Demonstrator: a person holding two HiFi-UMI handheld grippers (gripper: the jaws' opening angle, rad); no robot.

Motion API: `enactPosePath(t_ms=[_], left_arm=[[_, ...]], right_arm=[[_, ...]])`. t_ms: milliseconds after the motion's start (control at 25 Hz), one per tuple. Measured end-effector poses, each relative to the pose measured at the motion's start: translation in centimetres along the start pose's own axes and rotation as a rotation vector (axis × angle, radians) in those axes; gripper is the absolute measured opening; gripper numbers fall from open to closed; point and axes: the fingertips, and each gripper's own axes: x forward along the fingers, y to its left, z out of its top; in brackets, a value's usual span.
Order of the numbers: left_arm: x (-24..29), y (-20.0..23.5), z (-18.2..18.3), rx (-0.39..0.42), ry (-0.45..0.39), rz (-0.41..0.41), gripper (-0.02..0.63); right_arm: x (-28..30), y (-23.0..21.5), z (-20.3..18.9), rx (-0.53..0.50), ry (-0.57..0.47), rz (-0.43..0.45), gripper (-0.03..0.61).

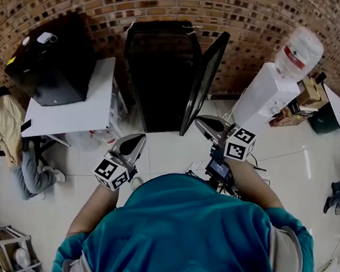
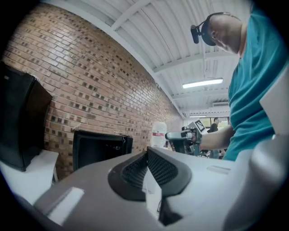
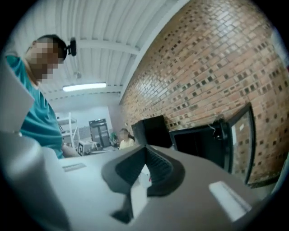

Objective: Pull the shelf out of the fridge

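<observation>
Scene from above, with both gripper views. The left gripper (image 1: 137,139) and the right gripper (image 1: 202,123) are held side by side at the front of the wearer's teal shirt (image 1: 183,231), and both are pointed toward the black fridge (image 1: 159,74). In each gripper view the ribbed pads are seen pressed together at their tips; both claws are clenched, and nothing is gripped between the jaws. A marker cube (image 1: 111,172) is carried on the left gripper, and another (image 1: 240,143) on the right.

The fridge is stood on the tiled floor (image 1: 171,153) against the brick wall (image 1: 148,5), well apart from both grippers. Its door (image 1: 206,79) is swung open to the right. The interior is dark, so the shelf cannot be made out inside it.

A white table (image 1: 74,108) bearing a black box-shaped appliance (image 1: 50,68) is placed just left of the fridge; a seated person (image 1: 8,127) is seen beyond it. A water dispenser (image 1: 266,92) topped by a bottle (image 1: 298,52) is stood to the right.
</observation>
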Motion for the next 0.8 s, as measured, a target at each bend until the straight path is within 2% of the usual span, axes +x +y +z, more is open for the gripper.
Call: enactPosePath(t_ms=[80, 280, 800], left_arm=[[-0.7, -0.7, 0.1, -0.008, 0.005, 0.02, -0.009], [-2.7, -0.7, 0.1, -0.037, 0.014, 0.054, -0.009], [-7.1, 2.6, 0.7, -0.028, 0.043, -0.029, -0.009]], right_arm=[[-0.7, 0.7, -0.7, -0.039, 0.004, -0.016, 0.003], [-0.7, 2.6, -2.0, -0.053, 0.017, -0.01, 0.003], [4.0, 6.8, -2.5, -0.099, 0.009, -0.078, 0.003]])
